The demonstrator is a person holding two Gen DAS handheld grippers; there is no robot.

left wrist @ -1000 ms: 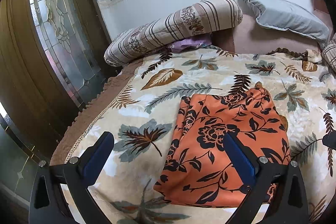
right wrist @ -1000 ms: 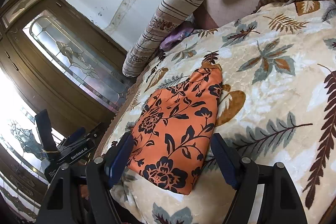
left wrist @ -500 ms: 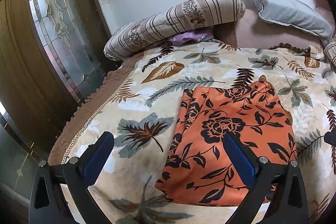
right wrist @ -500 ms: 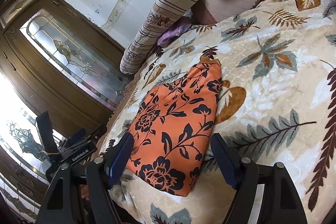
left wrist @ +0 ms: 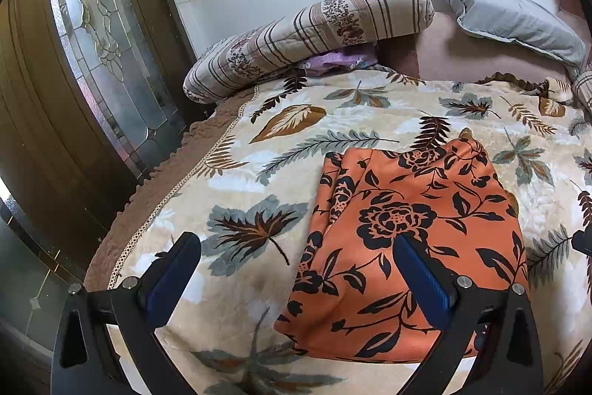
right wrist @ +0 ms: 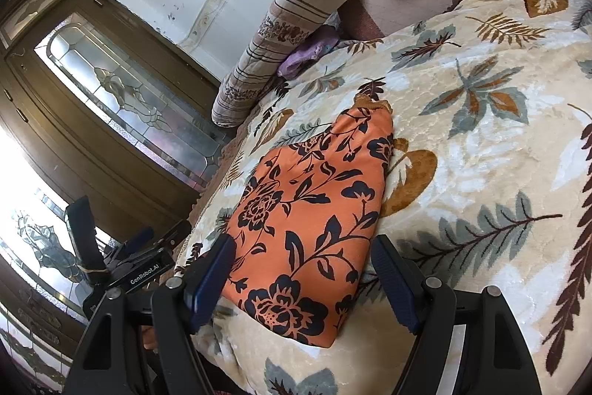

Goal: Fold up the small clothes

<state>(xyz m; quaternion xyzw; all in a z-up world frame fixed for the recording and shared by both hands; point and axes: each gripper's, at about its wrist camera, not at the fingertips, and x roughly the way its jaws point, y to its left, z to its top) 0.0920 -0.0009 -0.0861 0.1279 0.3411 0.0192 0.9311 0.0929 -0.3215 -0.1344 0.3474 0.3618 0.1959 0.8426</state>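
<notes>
Cloth (left wrist: 410,232), orange with black flowers, is lying folded and flat on the blanket (left wrist: 259,173), just ahead of the right claw (right wrist: 301,278) and ahead-right of the left claw (left wrist: 296,269). Both claws are hanging wide open and gripping nothing, the right one straddling the cloth's near end, the left one's right finger (left wrist: 421,274) sitting over it. Any further fold is, I judge, risking a pinch of plush blanket along with the cloth, or the stacked layers at its left edge sliding apart if only the top one is being caught.
</notes>
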